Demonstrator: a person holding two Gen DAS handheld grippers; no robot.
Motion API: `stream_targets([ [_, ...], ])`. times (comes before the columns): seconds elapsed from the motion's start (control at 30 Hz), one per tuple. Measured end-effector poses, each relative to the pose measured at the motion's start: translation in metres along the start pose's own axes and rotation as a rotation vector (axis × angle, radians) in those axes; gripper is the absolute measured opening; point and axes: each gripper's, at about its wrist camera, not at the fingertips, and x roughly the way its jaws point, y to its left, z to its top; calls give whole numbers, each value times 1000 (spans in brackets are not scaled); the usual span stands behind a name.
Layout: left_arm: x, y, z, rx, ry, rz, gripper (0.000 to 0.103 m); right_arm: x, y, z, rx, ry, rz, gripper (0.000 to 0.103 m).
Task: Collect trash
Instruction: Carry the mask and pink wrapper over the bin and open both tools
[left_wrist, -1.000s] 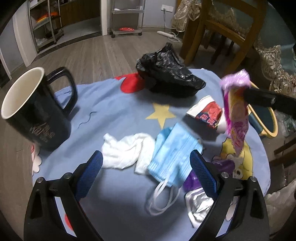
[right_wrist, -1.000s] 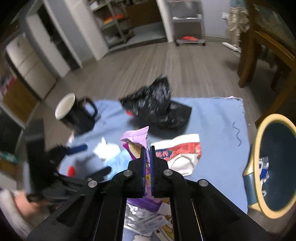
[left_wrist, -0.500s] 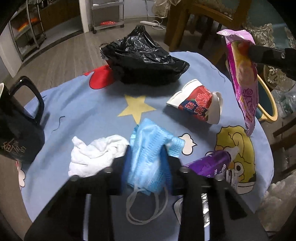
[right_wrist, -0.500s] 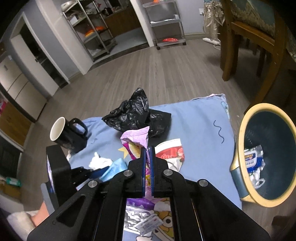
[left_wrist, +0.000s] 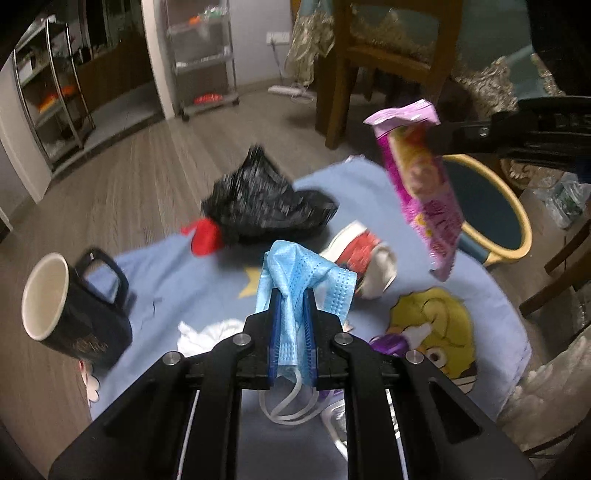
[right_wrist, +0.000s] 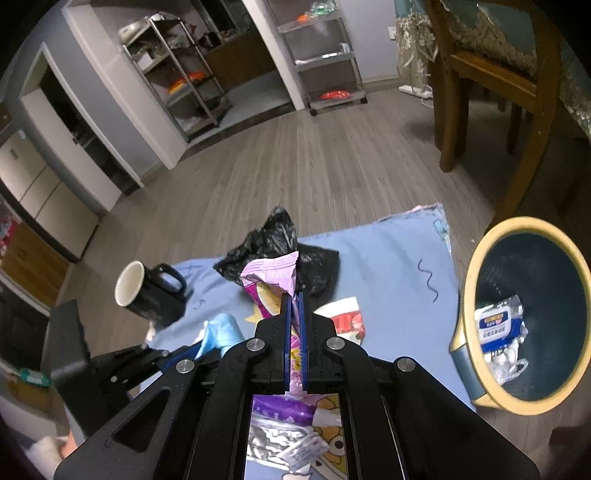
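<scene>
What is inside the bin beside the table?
The bin holds a blue-and-white wipes packet and crumpled white and clear wrappers. Anything beneath them, and the bottom behind the near rim, is hidden.

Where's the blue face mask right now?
The crumpled blue disposable face mask is pinched in the shut left tool, lifted above the blue cartoon cloth, in front of the black plastic bag.

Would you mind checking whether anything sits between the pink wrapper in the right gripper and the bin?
Nothing visible does: the wrapper hangs clear above the table, and the bin stands open beside the cloth's edge.
</scene>
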Motion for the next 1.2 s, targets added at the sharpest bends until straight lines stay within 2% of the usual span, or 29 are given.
stream_targets([
  [0.2, -18, -6, 17, 0, -54, -31, 11, -29, -8, 15, 20, -74, 25, 5],
  [0.33, -26, -20, 21, 21, -77, -53, 11, -55, -18, 26, 4, -135, 1, 5],
  [0.5, -33, -38, 25, 67, -93, -69, 11, -89, -41, 40, -40, -201, -98, 5],
  [0.67, -35, -56, 26, 103, -94, -91, 11, -109, -88, 47, -2, -223, -170, 5],
  [0.8, -32, -70, 31, 112, -84, -113, 11, -105, -133, 46, 44, -197, -297, 5],
  [1.07, -20, -112, 60, 150, -80, -154, 11, -59, -192, 29, 165, -39, -342, 5],
  [1.2, -1, -136, 80, 156, -36, -195, 11, -50, -209, 21, 232, -13, -343, 5],
])
